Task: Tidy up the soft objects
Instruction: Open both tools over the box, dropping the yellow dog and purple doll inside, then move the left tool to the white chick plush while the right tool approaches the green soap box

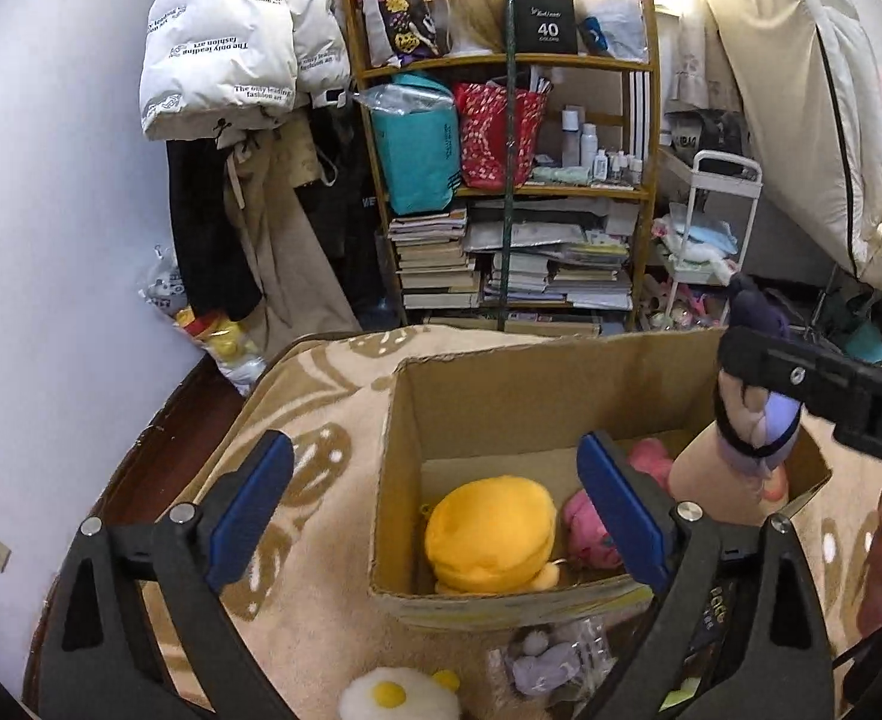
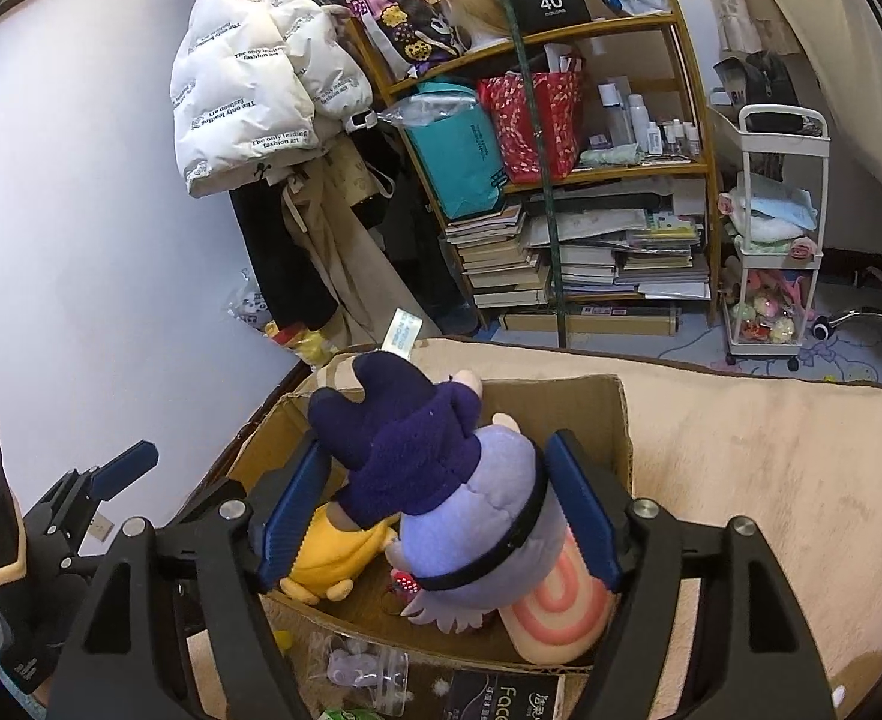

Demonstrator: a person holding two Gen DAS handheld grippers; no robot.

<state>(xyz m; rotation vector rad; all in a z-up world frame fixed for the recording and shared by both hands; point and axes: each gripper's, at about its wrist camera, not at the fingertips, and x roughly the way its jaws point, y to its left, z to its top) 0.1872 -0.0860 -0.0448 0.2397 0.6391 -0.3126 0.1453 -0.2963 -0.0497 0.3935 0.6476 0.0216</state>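
Left wrist view: my left gripper (image 1: 435,516) stands wide apart with nothing between its blue pads (image 1: 249,510), hanging over the near left corner of the cardboard box (image 1: 501,384). Past the fingertips, on the box floor, lies a yellow plush (image 1: 489,531), and a pink plush (image 1: 585,525) sits just behind the right finger. A fried-egg plush (image 1: 399,696) rests on the beige blanket (image 1: 315,420) below the fingers, outside the box. In the right wrist view, my right gripper (image 2: 435,516) has a purple-haired doll (image 2: 441,486) between its pads, both pressing on its head and holding it above the box, over a pink-ringed roll-shaped plush (image 2: 555,618).
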